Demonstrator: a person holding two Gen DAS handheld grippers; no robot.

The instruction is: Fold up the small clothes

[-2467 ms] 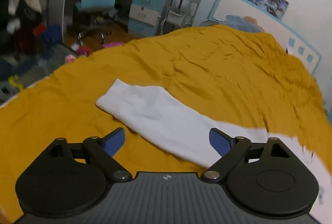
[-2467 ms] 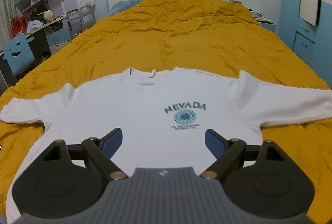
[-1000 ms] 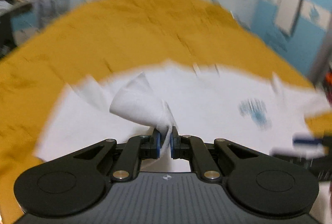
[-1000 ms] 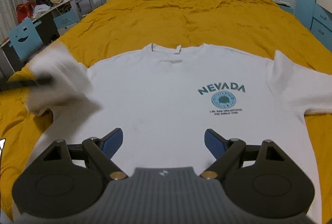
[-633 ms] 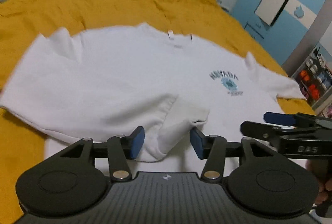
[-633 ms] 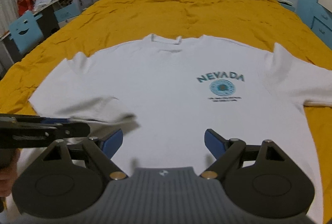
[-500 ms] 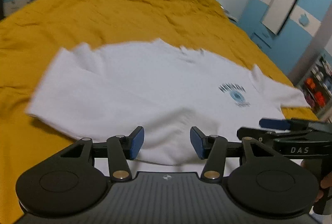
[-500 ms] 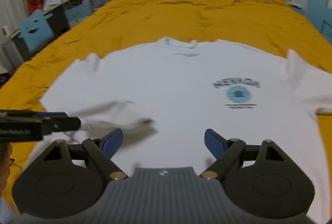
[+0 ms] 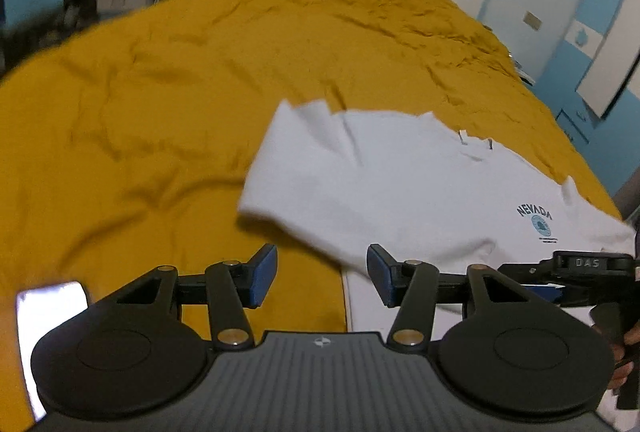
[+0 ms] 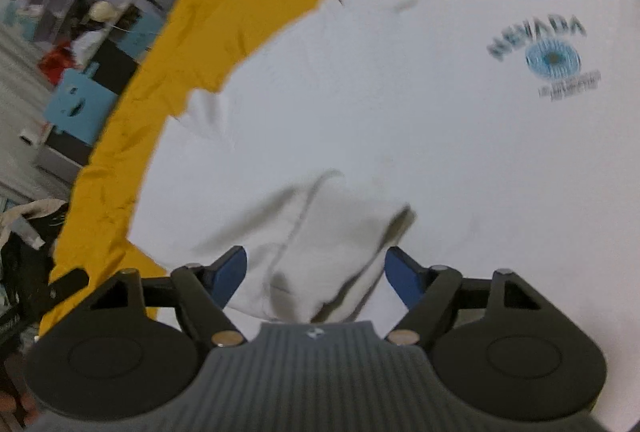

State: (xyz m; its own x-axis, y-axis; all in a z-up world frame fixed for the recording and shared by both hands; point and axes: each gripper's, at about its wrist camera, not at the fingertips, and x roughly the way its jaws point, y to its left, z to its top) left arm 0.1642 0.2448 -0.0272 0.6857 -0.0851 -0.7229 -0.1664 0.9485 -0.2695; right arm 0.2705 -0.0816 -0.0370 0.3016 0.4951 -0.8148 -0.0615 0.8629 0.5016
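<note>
Left wrist view: the left tool (image 9: 321, 280) stands open and holds nothing, its 2 blue pads over the yellow bedspread (image 9: 168, 120) and the near edge of the white T-shirt (image 9: 400, 184). The shirt lies flat on the bed, with its "NEVADA" print (image 9: 536, 218) toward the right. The right tool (image 9: 576, 268) reaches in from the right, over the shirt.

Right wrist view: the right tool (image 10: 315, 278) is closing, its pads not pressing anything. The folded-in sleeve (image 10: 328, 232) lies on the shirt's body between them. A blue chair (image 10: 76, 104) stands beside the bed.
</note>
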